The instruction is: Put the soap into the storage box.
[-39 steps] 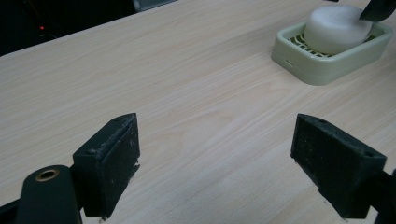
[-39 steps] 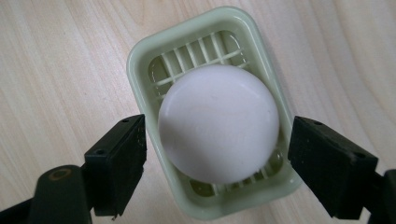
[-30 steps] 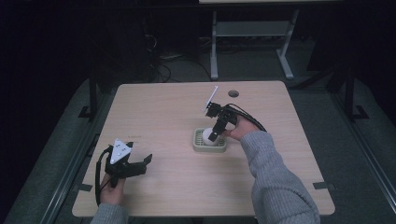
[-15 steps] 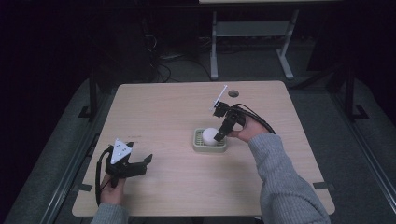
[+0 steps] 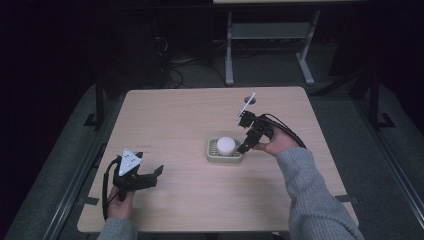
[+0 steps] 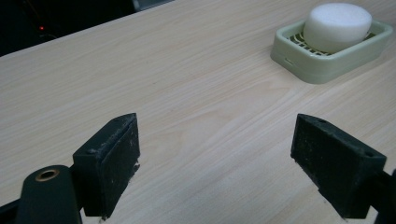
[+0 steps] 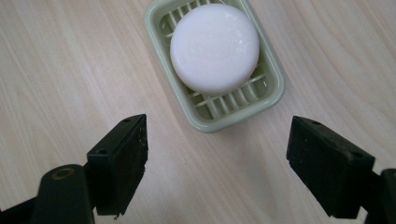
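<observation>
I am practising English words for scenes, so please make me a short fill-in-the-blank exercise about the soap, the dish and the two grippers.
1. The round white soap lies in a pale ____ dish.
2. The right gripper hangs beside the dish with its jaws ____.
3. The left gripper holds ____.
4. The dish stands on a ____ table.

Missing words: green; open; nothing; wooden

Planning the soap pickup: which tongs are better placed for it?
Right. The right tongs hang open beside the soap in its dish; the left tongs are far off near the table's front-left corner.
</observation>
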The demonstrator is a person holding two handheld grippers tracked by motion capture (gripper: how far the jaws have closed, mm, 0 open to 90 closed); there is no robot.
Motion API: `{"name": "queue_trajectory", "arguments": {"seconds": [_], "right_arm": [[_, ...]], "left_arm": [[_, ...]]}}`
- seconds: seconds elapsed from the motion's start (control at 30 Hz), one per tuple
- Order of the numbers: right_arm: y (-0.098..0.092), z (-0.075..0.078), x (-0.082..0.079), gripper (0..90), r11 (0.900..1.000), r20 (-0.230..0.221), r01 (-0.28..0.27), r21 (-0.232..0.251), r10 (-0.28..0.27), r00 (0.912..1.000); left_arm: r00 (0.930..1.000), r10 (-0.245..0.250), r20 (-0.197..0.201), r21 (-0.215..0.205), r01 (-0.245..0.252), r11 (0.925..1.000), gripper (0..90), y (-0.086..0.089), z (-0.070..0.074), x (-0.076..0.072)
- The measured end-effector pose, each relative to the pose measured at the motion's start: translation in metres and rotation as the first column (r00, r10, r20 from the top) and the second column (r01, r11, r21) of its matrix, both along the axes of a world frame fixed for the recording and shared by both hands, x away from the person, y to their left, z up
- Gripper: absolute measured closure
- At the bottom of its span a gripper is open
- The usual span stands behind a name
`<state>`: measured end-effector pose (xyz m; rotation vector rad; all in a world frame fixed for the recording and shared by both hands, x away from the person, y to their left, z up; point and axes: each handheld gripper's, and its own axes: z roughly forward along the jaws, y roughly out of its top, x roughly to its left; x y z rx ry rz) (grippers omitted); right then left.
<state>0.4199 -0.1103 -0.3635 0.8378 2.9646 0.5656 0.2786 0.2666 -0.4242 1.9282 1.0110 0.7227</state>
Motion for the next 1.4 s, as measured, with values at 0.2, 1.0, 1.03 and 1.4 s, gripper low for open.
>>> {"name": "queue_trajectory", "arguments": {"seconds": [0.2,1.0,1.03,1.4], "right_arm": [[-0.004,-0.001,-0.005,20.1,1.0,-0.002,0.001,0.0,-0.001,1.0],[-0.031,-0.003,-0.025,20.7,0.999,0.001,0.031,0.026,-0.031,0.9995],[-0.032,-0.003,-0.026,20.7,0.999,0.0,0.033,0.032,-0.033,0.9994],[-0.042,-0.007,-0.036,20.8,0.998,-0.002,0.049,0.034,-0.049,0.9988]], "left_arm": [[1.0,-0.003,-0.001,0.003,0.003,1.0,15.2,0.0,0.0,0.0],[1.0,-0.001,0.0,0.004,0.001,1.0,15.2,0.001,0.0,0.0],[1.0,0.0,0.0,0.004,0.0,1.0,15.2,0.0,0.0,0.0],[1.0,0.0,0.0,0.003,0.0,1.0,15.2,0.0,0.0,-0.001]]}}
